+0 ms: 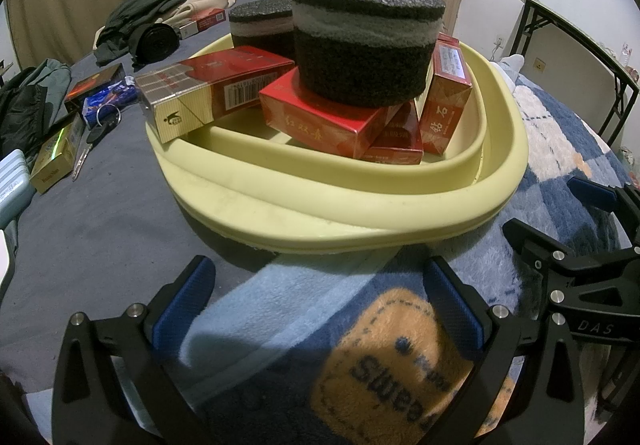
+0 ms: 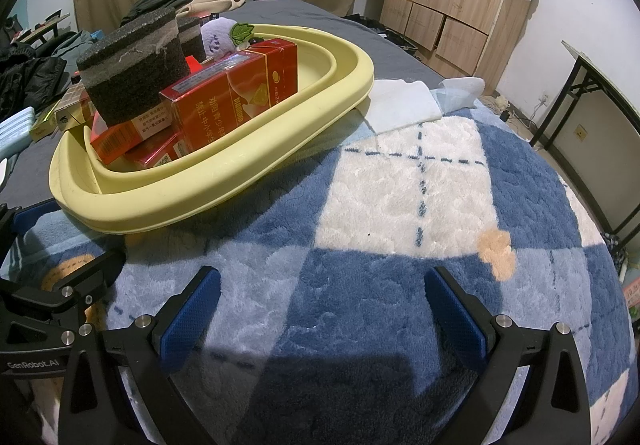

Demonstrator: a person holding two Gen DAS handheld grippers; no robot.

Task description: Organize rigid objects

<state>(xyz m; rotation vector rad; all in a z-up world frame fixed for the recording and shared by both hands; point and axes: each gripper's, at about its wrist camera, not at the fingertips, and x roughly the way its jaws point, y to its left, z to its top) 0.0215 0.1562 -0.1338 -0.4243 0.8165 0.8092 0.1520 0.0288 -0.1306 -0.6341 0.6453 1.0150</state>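
A pale yellow basin (image 1: 360,201) (image 2: 224,181) sits on the bed and holds several red cigarette boxes (image 1: 332,117) (image 2: 236,93). Two dark round foam blocks rest in it, a large one (image 1: 366,41) (image 2: 132,73) on top of the boxes and a smaller one (image 1: 262,27) behind. My left gripper (image 1: 320,301) is open and empty, just in front of the basin's near rim. My right gripper (image 2: 322,309) is open and empty over the blue and white blanket, right of the basin. Each gripper shows at the edge of the other's view.
Left of the basin on the grey sheet lie more boxes (image 1: 94,85), a gold box (image 1: 54,161), keys (image 1: 90,141) and piled clothes (image 1: 152,17). A white folded cloth (image 2: 404,105) lies beyond the basin. A plush toy (image 2: 222,37) sits in the basin. A folding table (image 2: 600,101) stands right.
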